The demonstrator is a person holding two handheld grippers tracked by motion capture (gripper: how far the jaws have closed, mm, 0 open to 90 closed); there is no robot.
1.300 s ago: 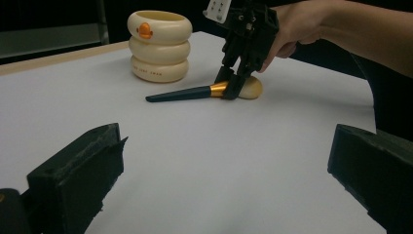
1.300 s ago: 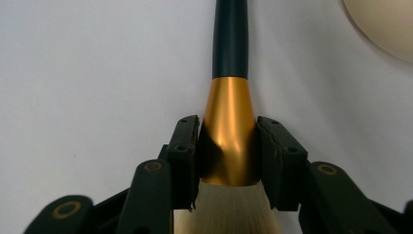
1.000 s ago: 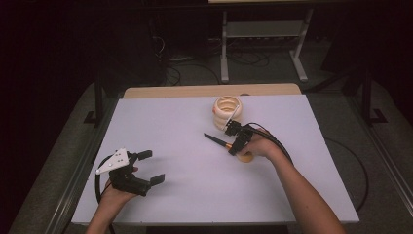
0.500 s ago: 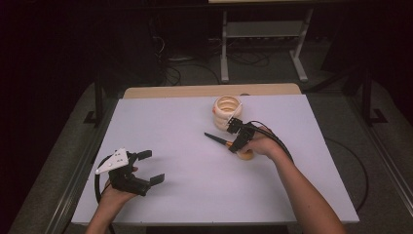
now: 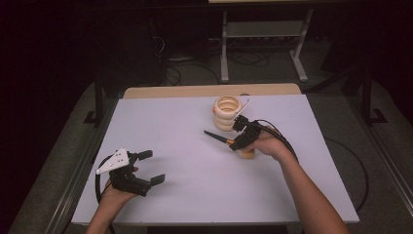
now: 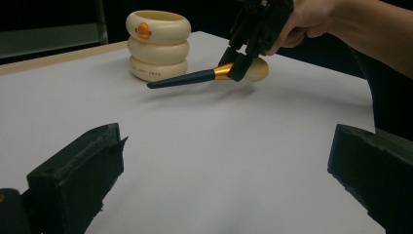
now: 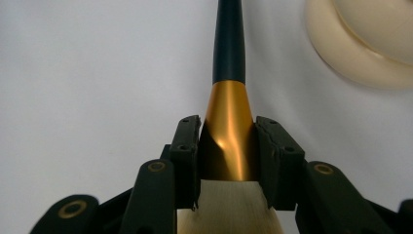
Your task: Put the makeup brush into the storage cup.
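A makeup brush (image 5: 219, 137) with a dark handle, gold ferrule and pale bristles is held just above the white table, handle pointing left. My right gripper (image 5: 237, 142) is shut on its gold ferrule (image 7: 228, 131), jaws pressed on both sides. From the left gripper view the brush (image 6: 195, 77) hangs level in front of a cream ringed holder (image 6: 158, 45) with an orange dot. That holder (image 5: 228, 112) stands upright at the table's back centre. My left gripper (image 5: 148, 167) rests at the front left, open and holding nothing.
The white table top (image 5: 195, 185) ends in a wooden strip (image 5: 209, 90) at the back. Beyond it stand a metal rack (image 5: 263, 34) and cables on the dark floor. A cable (image 5: 280, 139) loops from the right gripper.
The right gripper has lifted the brush slightly and shifted it a little; the handle still points left. The left gripper has stayed put.
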